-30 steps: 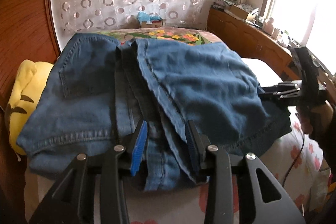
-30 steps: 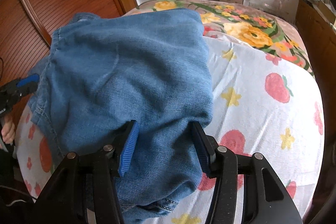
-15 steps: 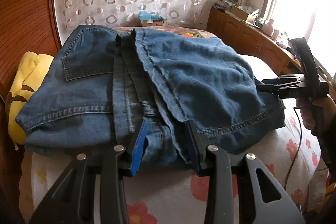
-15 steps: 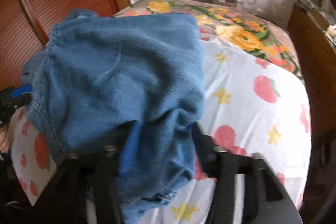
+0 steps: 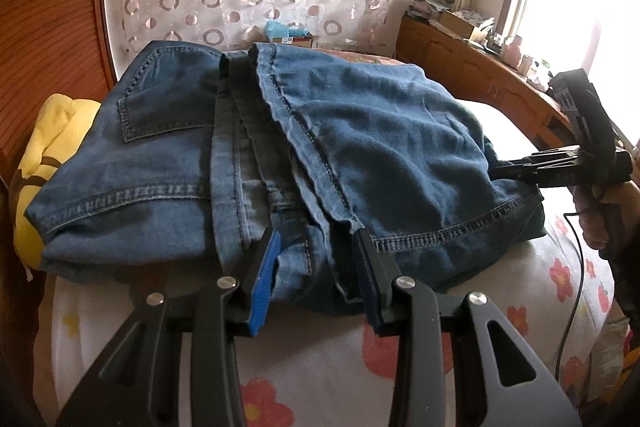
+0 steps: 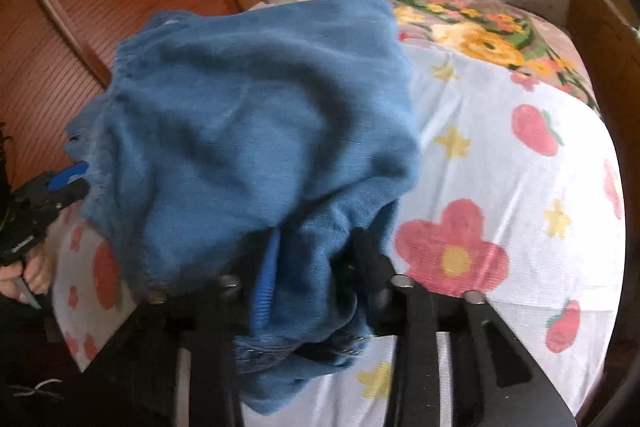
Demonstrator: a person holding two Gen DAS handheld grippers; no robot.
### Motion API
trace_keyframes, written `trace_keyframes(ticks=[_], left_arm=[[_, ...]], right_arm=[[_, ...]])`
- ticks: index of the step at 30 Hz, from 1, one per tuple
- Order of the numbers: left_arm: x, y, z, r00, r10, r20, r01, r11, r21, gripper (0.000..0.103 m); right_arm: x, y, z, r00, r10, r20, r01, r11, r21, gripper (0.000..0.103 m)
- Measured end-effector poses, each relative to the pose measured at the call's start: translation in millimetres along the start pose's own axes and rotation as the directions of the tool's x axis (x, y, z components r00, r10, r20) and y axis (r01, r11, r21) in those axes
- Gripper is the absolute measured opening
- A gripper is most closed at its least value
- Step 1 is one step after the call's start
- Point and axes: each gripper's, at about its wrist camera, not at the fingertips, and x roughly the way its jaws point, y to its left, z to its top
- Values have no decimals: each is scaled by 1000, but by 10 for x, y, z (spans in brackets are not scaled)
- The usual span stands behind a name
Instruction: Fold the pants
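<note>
Blue denim pants (image 5: 280,155) lie in a folded stack on the bed. My left gripper (image 5: 316,267) stands open at the near edge of the stack, its blue pads either side of bunched denim without pinching it. My right gripper (image 6: 316,267) is open with denim (image 6: 256,131) lying between and draped over its fingers; the view is blurred. The right gripper also shows in the left wrist view (image 5: 560,167), reaching into the stack's right side. The left gripper shows at the left edge of the right wrist view (image 6: 48,195).
The bed sheet (image 6: 500,187) is white with red flowers. A yellow plush pillow (image 5: 44,147) lies left of the pants against the wooden headboard (image 5: 48,39). A wooden cabinet (image 5: 472,67) with clutter runs under the window. A small box (image 5: 288,35) stands at the far bed end.
The pants have come down flat onto the bed. Both grippers have lowered and drawn back a little toward the stack's edges. The right wrist view has become blurred.
</note>
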Motion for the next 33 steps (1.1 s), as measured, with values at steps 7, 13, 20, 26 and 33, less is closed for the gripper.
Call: trace_keyframes(ticks=[7, 13, 20, 26, 33], left_arm=[[-296, -59, -1, 999, 2, 43, -2, 1000, -5, 36], [-736, -137, 26, 993, 13, 120, -13, 1000, -1, 36], [-1158, -187, -2, 984, 22, 178, -22, 1000, -1, 36], [-1386, -335, -102, 979, -2, 205, -5, 999, 34, 36], [-1456, -650, -147, 978, -51, 202, 31, 994, 101, 36]], right_arm=[[-531, 241, 135, 991, 10, 131, -5, 999, -37, 4], [-1084, 794, 194, 974, -7, 227, 34, 993, -117, 4], [-1546, 1134, 72, 959, -47, 278, 95, 983, -159, 4], [-1893, 1072, -341, 955, -129, 268, 169, 977, -129, 4], [-2105, 598, -1125, 954, -210, 212, 224, 974, -40, 4]])
